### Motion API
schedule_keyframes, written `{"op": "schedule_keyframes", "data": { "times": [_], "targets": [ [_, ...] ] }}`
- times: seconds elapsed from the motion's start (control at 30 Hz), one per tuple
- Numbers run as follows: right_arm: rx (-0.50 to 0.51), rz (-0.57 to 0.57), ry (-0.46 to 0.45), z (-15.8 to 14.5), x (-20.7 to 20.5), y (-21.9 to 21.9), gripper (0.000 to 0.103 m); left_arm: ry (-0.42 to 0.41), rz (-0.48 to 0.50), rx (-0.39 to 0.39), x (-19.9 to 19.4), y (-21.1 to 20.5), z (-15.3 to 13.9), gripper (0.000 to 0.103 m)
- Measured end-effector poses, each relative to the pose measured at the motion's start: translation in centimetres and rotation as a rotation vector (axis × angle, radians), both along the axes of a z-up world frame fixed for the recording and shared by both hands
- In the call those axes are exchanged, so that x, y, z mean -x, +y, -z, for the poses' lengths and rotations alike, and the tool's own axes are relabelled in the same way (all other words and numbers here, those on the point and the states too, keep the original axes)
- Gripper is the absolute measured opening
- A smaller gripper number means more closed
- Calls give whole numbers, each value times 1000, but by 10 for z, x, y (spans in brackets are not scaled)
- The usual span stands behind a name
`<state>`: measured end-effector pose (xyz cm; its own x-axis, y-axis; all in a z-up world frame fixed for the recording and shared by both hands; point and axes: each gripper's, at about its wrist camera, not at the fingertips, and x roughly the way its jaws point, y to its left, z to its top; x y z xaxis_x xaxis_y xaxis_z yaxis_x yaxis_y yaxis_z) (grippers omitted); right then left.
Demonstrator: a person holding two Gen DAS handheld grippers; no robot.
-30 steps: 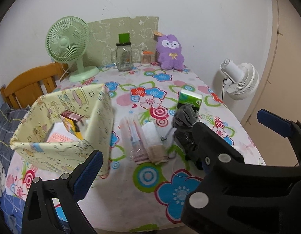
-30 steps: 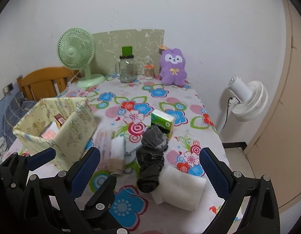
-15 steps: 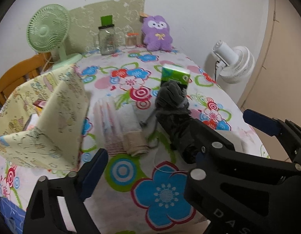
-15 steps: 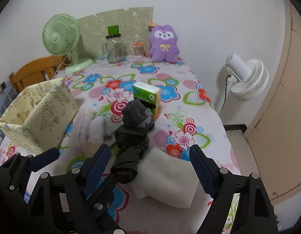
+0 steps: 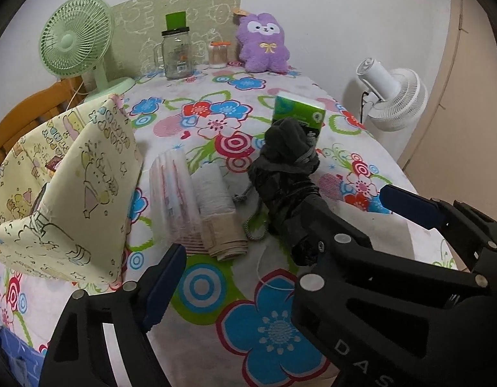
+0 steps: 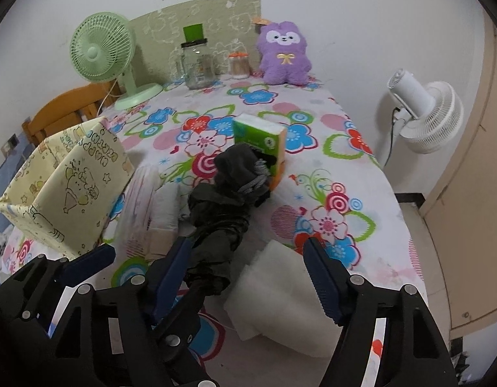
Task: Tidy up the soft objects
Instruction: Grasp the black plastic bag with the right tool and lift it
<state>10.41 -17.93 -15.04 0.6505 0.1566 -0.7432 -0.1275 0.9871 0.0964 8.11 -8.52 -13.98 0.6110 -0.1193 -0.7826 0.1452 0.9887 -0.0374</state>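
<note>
White foam, a folded sheet of it (image 6: 280, 293), lies nearest on the flowered tablecloth (image 6: 345, 167), directly between the blue pads of the right gripper (image 6: 248, 277). Its jaws are closing, but the pads do not press on anything yet; the foam and the near end of the dark folded umbrella (image 6: 216, 235) are both inside the gap. The left gripper (image 5: 280, 235) is also closing, and nothing is clamped in it; it hangs above bare cloth, with the umbrella (image 5: 287, 200) partly hidden behind the right gripper's black frame.

The relation that matters, I think, is this one: the umbrella lies with its long axis running away from the grippers, nearly along the line they point, so the pads would come at its two long sides. The right hand is nearer to it and to the foam; the left is nearer to the folded cloths (image 5: 213, 206) just beside the yellow fabric box (image 5: 71, 193).

Farther away, a dark sock bundle (image 6: 238, 167) sits on the far end of the umbrella, touching a green tissue pack (image 6: 258, 138). At the wall stands a purple plush toy (image 6: 284, 54).
</note>
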Motion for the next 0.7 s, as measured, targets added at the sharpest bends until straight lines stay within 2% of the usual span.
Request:
{"op": "schedule_keyframes", "data": {
  "times": [0.2,0.43,0.53,0.6,0.67,0.7],
  "targets": [
    [16,-37,-22,-5,0,10,75,-9,-18,-18,2,8,-4,85],
    [-15,-49,12,2,-12,19,74,-6,-61,-34,-2,21,-1,84],
    [-15,-63,45,9,-18,24,60,11,-73,-40,-5,25,5,79],
    [-28,-70,85,16,-23,26,55,32,-87,-32,-9,27,10,76],
    [-44,-73,116,22,-25,26,44,50,-88,-20,-12,28,14,74],
    [-46,-78,124,23,-25,28,42,56,-87,-21,-12,28,15,73]
  ]
}}
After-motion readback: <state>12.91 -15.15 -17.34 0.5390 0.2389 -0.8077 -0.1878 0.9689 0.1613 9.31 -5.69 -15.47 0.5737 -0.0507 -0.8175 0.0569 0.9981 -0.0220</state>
